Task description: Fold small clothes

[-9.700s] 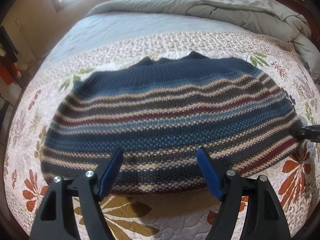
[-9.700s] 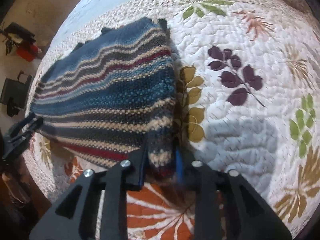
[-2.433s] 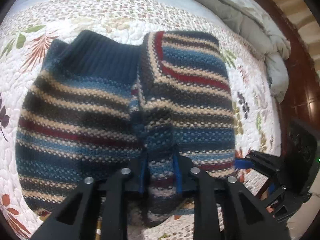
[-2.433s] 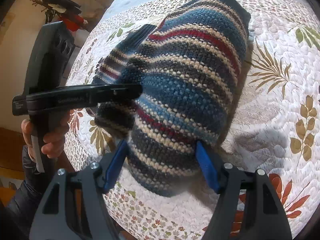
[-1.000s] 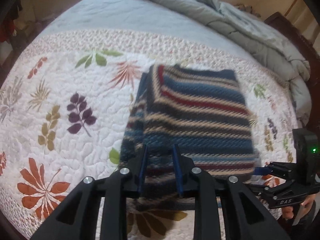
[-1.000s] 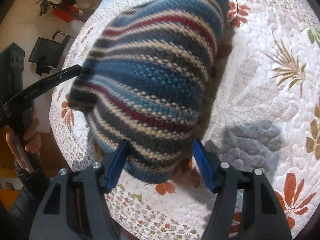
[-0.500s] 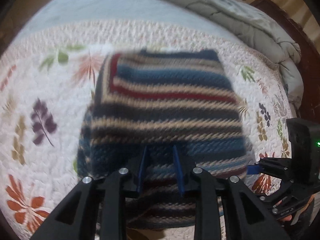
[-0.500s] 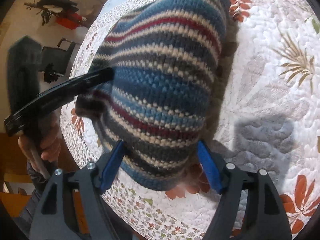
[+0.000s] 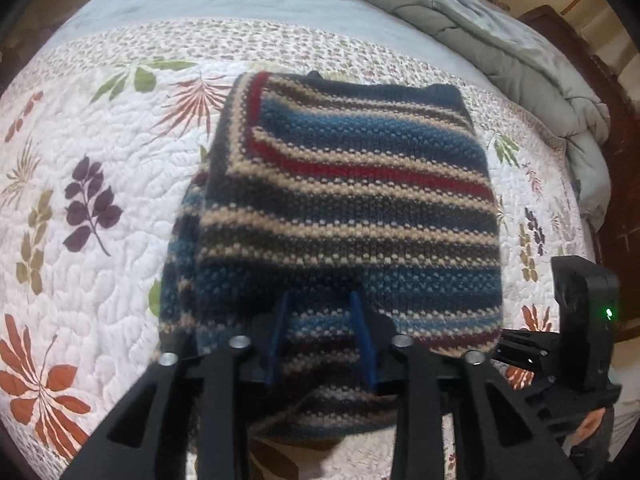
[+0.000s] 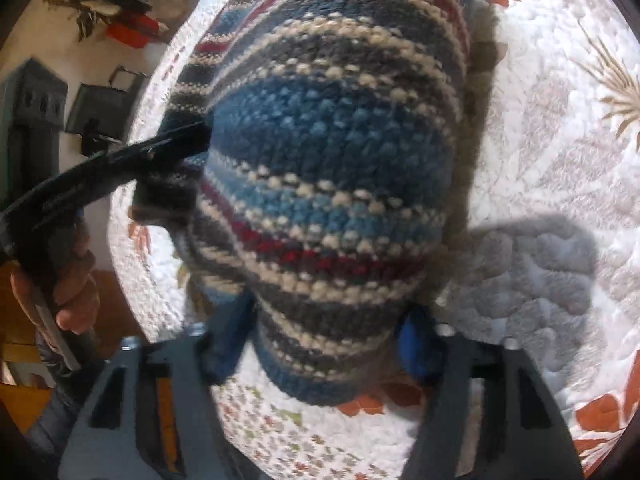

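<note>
On the quilted bed (image 9: pixel 100 152), striped sweater (image 9: pixel 352 200) now folded over into a squarish bundle, no longer spread flat; left gripper (image 9: pixel 322 336) jaws pinching its near edge; right gripper (image 10: pixel 324 344) jaws spread wide around it; probably releasing next.

No words, brand names or numbers can be read anywhere in either view. The only sign is a small green indicator light (image 9: pixel 609 313) glowing on the black body of the right tool (image 9: pixel 582 300).
</note>
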`<state>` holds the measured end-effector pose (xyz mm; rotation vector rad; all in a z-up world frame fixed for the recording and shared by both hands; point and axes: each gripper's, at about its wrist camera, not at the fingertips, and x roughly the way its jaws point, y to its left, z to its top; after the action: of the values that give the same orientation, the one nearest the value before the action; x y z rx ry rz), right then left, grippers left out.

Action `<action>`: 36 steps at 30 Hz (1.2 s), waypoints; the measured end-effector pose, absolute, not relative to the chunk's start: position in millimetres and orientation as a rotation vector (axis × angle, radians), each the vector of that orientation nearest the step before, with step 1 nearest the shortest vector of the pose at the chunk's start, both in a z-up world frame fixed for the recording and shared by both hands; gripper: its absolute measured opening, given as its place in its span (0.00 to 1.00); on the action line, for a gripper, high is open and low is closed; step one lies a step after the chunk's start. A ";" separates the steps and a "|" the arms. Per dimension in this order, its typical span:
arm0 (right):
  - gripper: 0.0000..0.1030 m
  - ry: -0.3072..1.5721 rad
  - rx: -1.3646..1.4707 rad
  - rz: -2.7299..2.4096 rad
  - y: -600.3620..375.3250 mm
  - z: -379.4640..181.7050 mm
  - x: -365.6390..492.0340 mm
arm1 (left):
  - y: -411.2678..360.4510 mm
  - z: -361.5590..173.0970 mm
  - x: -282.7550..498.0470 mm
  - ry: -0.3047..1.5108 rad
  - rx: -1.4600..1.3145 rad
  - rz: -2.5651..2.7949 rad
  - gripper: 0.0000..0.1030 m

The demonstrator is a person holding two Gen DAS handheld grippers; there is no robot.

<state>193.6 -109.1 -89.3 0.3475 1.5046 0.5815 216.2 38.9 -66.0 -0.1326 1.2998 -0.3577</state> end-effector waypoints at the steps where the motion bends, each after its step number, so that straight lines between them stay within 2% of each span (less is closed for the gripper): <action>1: 0.45 1.501 0.351 0.588 -109.8 -88.8 193.4 | 40.3 -65.7 216.2 1.298 -0.127 -0.361 0.38; 4: 0.36 1.497 0.376 0.609 -111.9 -84.6 194.0 | 42.3 -67.4 214.7 1.295 -0.113 -0.353 0.38; 7: 0.31 1.475 0.356 0.624 -115.9 -76.8 192.6 | 43.2 -66.6 215.8 1.297 -0.129 -0.352 0.38; 17: 0.27 1.451 0.234 0.604 -150.3 -43.1 171.2 | 15.0 -58.3 184.3 1.307 -0.139 -0.430 0.40; 23: 0.34 1.518 0.228 0.564 -156.5 -69.4 160.5 | -10.7 -64.9 172.6 1.289 -0.047 -0.423 0.43; 25: 0.45 1.518 0.198 0.579 -152.1 -68.3 163.4 | -12.4 -63.4 170.6 1.280 -0.031 -0.413 0.43; 26: 0.47 1.508 0.184 0.574 -151.9 -63.2 164.6 | -13.0 -60.0 169.4 1.272 -0.021 -0.411 0.44; 29: 0.47 1.465 0.187 0.555 -158.7 -42.5 168.9 | -12.2 -52.0 167.1 1.250 -0.006 -0.400 0.51; 36: 0.48 1.277 0.097 0.461 -162.6 12.6 185.4 | -11.9 -26.3 158.5 1.166 0.053 -0.358 0.58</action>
<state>185.4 -162.6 12.6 0.0970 1.2768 0.4608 158.5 -11.9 -26.3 0.0526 1.1662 -0.3578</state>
